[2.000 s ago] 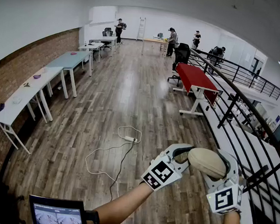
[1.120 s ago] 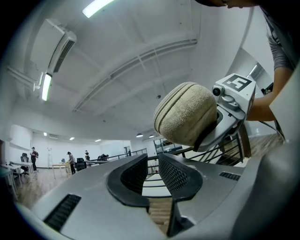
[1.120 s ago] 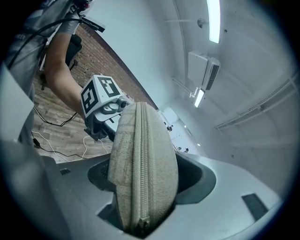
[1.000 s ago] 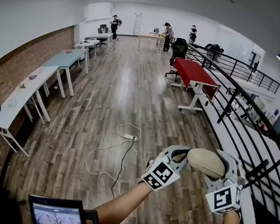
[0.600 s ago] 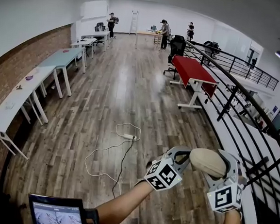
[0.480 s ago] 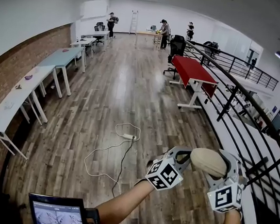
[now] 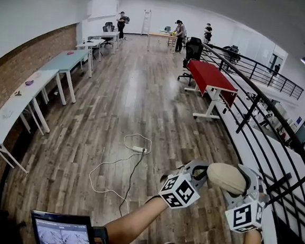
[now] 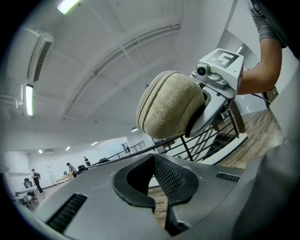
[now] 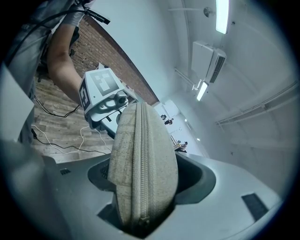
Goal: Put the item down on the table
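Observation:
A beige zippered pouch [image 7: 226, 177] hangs in the air above the wooden floor, low and right in the head view. My right gripper [image 7: 238, 186] is shut on it, and the pouch [image 9: 143, 164] fills the space between its jaws, zip facing the camera. My left gripper [image 7: 193, 171] is just left of the pouch, apart from it. In the left gripper view its jaws [image 8: 157, 180] meet with nothing between them, and the pouch [image 8: 171, 104] and the right gripper [image 8: 220, 84] show ahead. The left gripper [image 9: 105, 101] shows beyond the pouch in the right gripper view.
A red-topped table [image 7: 212, 79] stands ahead at the right beside a black railing [image 7: 260, 107]. White tables [image 7: 16, 107] line the brick wall on the left. A white cable with a power strip [image 7: 137, 149] lies on the floor. A tablet [image 7: 63, 233] sits at the bottom left. People [image 7: 179, 30] stand far off.
The room has slid slightly nearer and lower in view. The left gripper has drifted a little right, closer to the pouch. The right gripper still holds the pouch the same way.

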### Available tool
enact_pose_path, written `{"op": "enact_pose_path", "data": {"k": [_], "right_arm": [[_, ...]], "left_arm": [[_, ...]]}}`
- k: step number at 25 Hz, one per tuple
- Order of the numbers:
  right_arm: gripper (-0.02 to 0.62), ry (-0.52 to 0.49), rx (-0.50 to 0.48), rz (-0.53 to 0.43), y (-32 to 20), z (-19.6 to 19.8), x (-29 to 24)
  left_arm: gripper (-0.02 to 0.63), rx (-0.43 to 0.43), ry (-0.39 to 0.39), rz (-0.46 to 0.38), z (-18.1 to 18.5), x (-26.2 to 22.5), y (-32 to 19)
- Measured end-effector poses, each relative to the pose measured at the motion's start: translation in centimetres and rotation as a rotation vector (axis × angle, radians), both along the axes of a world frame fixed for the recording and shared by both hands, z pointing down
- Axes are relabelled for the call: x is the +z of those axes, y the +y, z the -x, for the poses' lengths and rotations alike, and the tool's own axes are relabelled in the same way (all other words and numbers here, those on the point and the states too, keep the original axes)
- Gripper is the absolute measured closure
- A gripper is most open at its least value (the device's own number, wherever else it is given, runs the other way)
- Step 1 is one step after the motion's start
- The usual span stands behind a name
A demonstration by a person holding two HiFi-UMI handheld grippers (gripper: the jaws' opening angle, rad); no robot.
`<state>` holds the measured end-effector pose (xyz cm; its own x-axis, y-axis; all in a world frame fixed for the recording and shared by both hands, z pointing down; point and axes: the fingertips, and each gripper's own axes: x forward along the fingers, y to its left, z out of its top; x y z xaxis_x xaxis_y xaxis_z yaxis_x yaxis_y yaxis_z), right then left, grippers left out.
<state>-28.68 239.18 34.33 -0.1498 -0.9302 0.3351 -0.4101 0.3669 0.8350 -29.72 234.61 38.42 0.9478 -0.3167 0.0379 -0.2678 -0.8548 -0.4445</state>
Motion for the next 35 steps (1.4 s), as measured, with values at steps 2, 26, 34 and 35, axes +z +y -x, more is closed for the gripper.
{"op": "enact_pose_path", "data": {"k": [2, 26, 34, 35], "right_arm": [[0.291, -0.001, -0.009, 0.001, -1.0, -0.8, 0.4], [0.291, -0.009, -0.115, 0.003, -12.9, -21.0, -0.2], [0.291, -0.035, -0.121, 0.005, -16.5, -25.1, -0.7], [0.291, -0.035, -0.119, 0.007, -17.4, -25.5, -0.6]], "left_arm": [[0.604, -0.006, -0.001, 0.002, -0.7, 0.2, -1.0], [0.604, -0.085, -0.012, 0.004, -20.7, -0.3, -12.3], [0.604, -0.089, -0.039, -0.005, -24.7, -0.8, -15.6], [0.604, -0.089, -0.04, -0.002, -25.1, -0.7, -16.6]]}}
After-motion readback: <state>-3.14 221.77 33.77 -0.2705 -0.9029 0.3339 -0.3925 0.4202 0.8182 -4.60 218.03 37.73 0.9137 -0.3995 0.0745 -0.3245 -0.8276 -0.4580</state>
